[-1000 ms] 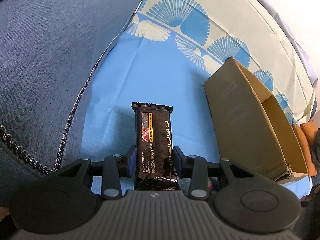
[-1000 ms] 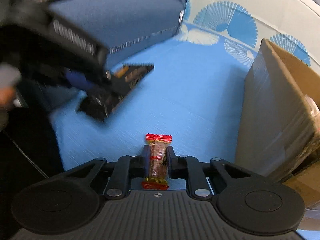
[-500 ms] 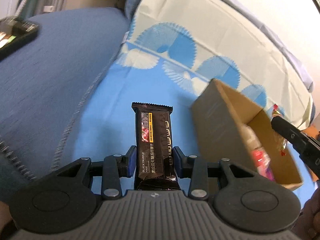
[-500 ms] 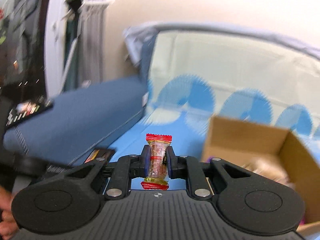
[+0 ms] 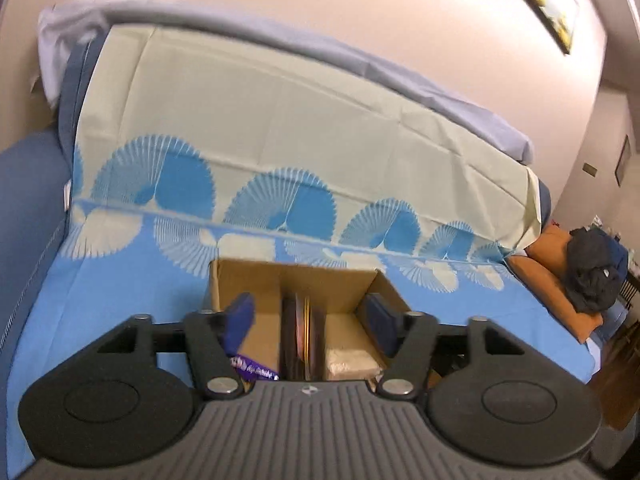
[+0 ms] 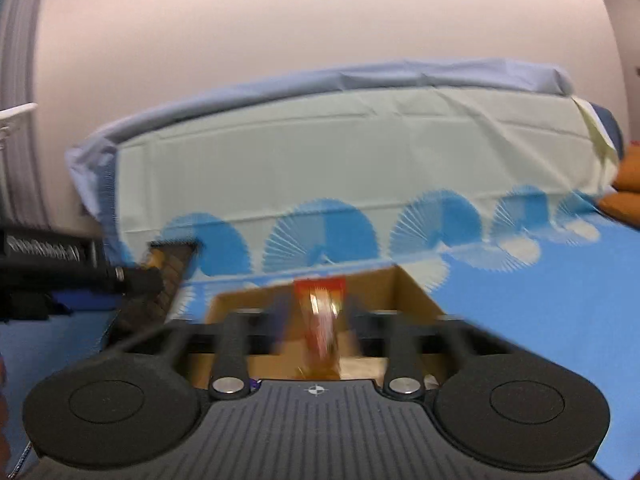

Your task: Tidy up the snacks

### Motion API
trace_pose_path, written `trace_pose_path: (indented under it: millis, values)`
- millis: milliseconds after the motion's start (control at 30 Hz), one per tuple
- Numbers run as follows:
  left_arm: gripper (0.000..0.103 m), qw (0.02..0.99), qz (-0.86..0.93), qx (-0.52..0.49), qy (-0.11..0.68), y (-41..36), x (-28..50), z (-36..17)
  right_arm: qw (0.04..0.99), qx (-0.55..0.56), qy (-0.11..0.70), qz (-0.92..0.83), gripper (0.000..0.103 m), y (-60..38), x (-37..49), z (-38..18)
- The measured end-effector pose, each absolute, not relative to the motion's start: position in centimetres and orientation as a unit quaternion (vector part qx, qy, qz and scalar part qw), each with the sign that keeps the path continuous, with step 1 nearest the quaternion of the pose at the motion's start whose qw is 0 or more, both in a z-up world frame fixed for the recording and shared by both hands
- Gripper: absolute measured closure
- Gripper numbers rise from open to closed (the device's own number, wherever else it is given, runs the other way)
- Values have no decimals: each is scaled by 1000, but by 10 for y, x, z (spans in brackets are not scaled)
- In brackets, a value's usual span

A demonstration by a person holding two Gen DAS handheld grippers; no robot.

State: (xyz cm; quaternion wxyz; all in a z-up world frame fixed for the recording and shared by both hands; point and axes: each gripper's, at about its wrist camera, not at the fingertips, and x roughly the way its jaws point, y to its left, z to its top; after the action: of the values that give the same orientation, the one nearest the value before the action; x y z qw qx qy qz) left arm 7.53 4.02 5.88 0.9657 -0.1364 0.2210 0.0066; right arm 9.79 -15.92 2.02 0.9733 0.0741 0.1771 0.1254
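In the left wrist view my left gripper (image 5: 308, 314) is open over the cardboard box (image 5: 256, 276), and the black snack bar (image 5: 302, 334) sits blurred between the spread fingers, falling free into the box. In the right wrist view my right gripper (image 6: 318, 320) is open above the same box (image 6: 412, 292), and the small red-ended candy (image 6: 322, 328) is blurred between its parted fingers. The left gripper (image 6: 80, 276) shows at the left of that view, with the black bar (image 6: 172, 264) beside it. A purple wrapper (image 5: 252, 368) and a pale packet (image 5: 350, 360) lie inside the box.
The box stands on a blue cloth with fan patterns (image 5: 120, 280) that covers a sofa seat and backrest (image 5: 280, 120). A blue armrest (image 5: 24, 200) is at the left. An orange cushion with dark clothing (image 5: 580, 280) is at the right.
Both grippers rose and tilted over the box, then opened. The black bar left the left fingers and the candy left the right fingers; both are dropping.
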Motion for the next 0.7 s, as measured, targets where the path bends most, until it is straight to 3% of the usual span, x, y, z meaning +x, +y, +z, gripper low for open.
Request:
trace_pose_path:
  millis: [33, 167, 267, 700]
  values:
    - [32, 967, 7, -130, 221, 38, 73, 59, 974, 81, 177, 118, 15, -163, 98, 20]
    - [16, 968, 14, -118, 223, 34, 53, 54, 972, 81, 188, 114, 14, -169, 100, 19]
    - [6, 971, 32, -98, 216, 32, 28, 53, 966, 75, 221, 112, 1, -170, 106, 16]
    - [1, 962, 32, -117, 245, 11, -23, 34, 947, 21, 311, 82, 1, -168, 82, 22]
